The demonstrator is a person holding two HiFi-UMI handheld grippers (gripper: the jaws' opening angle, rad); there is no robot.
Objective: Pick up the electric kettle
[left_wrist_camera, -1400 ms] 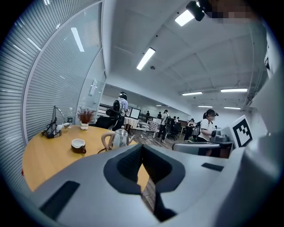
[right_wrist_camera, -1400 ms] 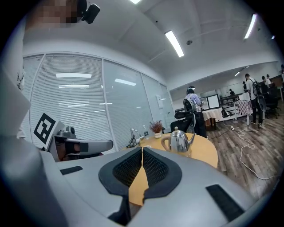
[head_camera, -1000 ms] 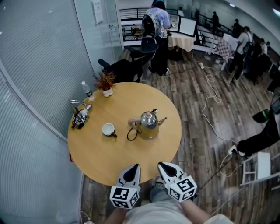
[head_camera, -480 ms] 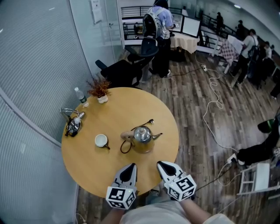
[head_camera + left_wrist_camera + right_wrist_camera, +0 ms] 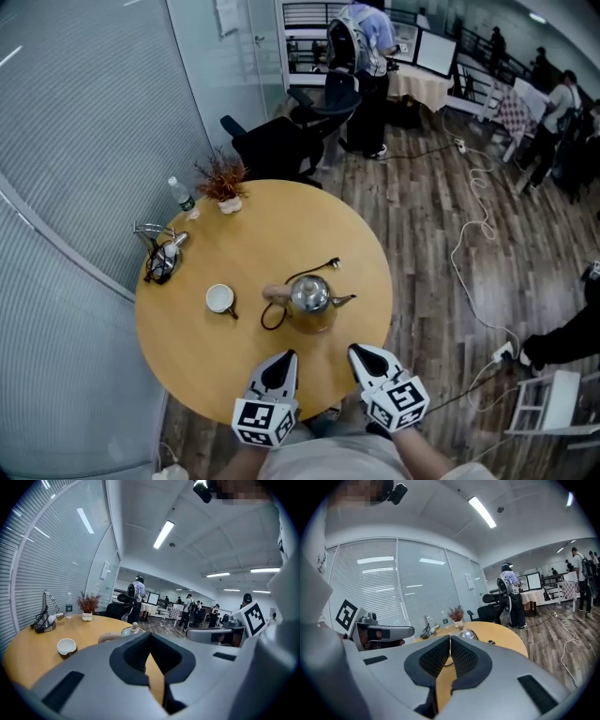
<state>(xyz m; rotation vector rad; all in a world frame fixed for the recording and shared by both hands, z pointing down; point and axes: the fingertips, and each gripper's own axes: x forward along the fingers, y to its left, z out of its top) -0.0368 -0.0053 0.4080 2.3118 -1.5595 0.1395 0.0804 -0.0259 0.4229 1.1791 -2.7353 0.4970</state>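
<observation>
A shiny steel electric kettle (image 5: 311,298) with a pale wooden handle and a black cord stands on the round wooden table (image 5: 216,356), a little right of centre. Its lid knob (image 5: 135,626) peeks over the left gripper's jaws, and its dome (image 5: 467,634) shows just past the right gripper's jaws. My left gripper (image 5: 281,364) and right gripper (image 5: 365,357) hover side by side over the table's near edge, short of the kettle. Both are shut and hold nothing.
A white cup (image 5: 220,299) sits left of the kettle. A wire stand (image 5: 159,253), a water bottle (image 5: 183,197) and a small potted plant (image 5: 224,182) line the far left rim. A black office chair (image 5: 281,141) stands behind the table, and people stand farther back.
Both grippers have crept forward toward the table. The kettle now lies nearer to them in the head view, and the view has shifted slightly.
</observation>
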